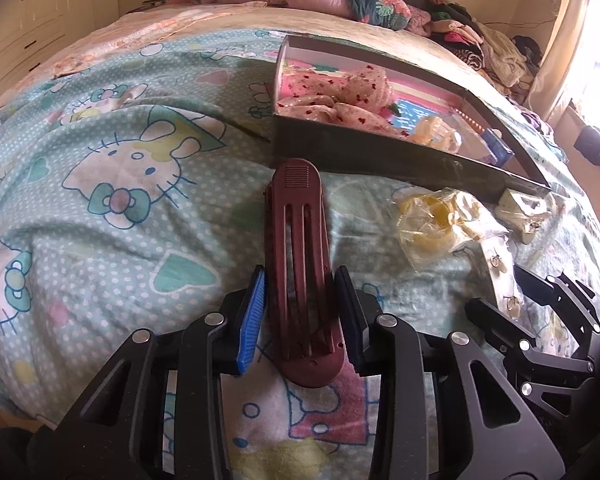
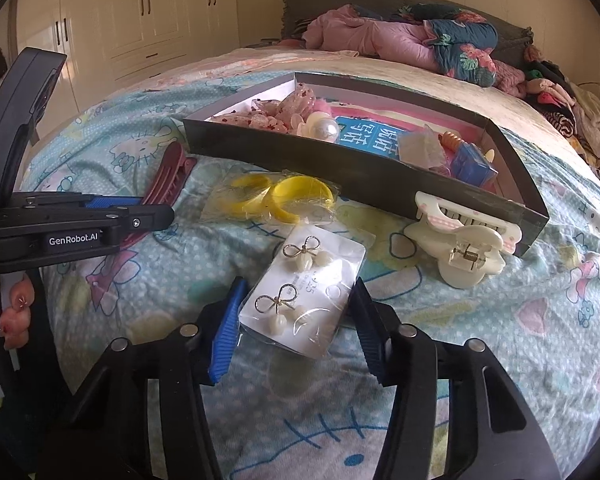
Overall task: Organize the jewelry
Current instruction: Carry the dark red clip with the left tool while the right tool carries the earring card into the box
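Observation:
A long maroon hair clip (image 1: 298,264) lies on the Hello Kitty bedspread between the pads of my left gripper (image 1: 302,280); the jaws stand close on both its sides, with a thin gap at the left pad. The clip also shows in the right wrist view (image 2: 168,184). My right gripper (image 2: 296,308) is open around a bagged card of bow earrings (image 2: 300,296), not touching it. A dark shallow box (image 2: 352,172) behind holds scrunchies, a pearl piece and small packets. Bagged yellow bangles (image 2: 284,196) and a cream claw clip (image 2: 464,248) lie in front of it.
The box's near wall (image 1: 340,148) stands just beyond the maroon clip's tip. Piled clothes and a pink quilt (image 2: 380,36) lie at the head of the bed. Cupboards (image 2: 140,12) line the far wall. The left gripper body (image 2: 72,224) is at the right view's left.

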